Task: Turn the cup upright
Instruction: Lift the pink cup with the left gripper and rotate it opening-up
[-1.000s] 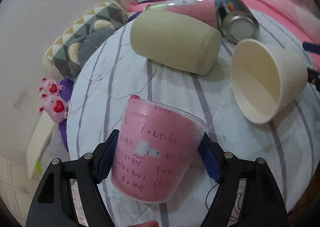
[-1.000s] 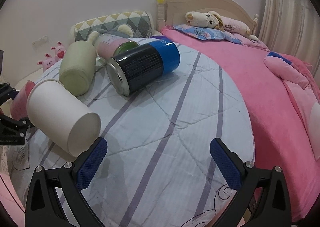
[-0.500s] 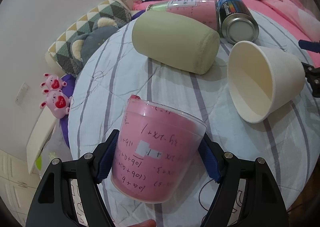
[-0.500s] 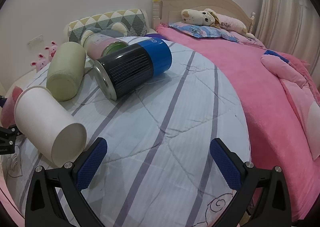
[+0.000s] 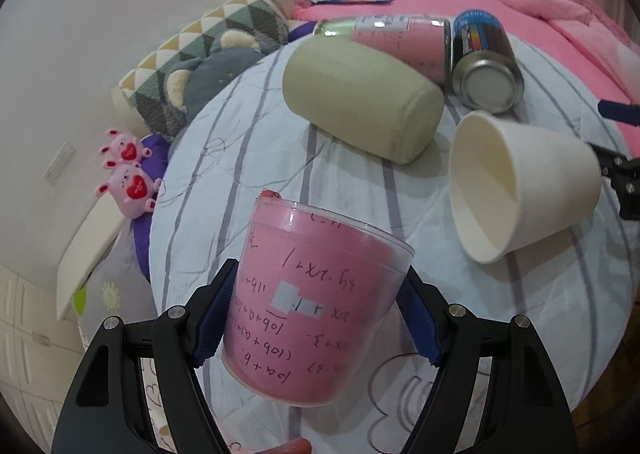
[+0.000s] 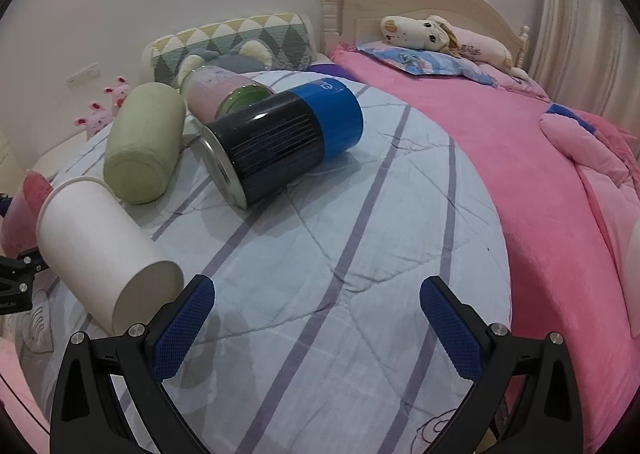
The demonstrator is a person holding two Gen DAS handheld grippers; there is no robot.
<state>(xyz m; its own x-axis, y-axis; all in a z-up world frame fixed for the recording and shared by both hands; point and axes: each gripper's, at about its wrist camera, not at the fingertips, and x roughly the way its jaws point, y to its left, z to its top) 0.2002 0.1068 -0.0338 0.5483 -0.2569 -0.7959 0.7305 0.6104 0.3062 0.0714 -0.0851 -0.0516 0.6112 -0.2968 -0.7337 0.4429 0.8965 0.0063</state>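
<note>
My left gripper is clamped on the pink cup, its blue pads pressed to both sides, holding it above the striped quilt with the rim tilted away from me. My right gripper hangs spread with nothing between its fingers. Just left of it the white paper cup lies on its side, the green cylinder and dark can beyond.

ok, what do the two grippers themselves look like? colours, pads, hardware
Both match. The left gripper and right gripper each have two matte black plastic arms with cut-out openings, silver round screw heads at the joints, and blue fingertip pads with a fine cross-hatched grip texture. No cables or sleeves show. A sliver of bare fingertip shows at the bottom edge of the left wrist view.
</note>
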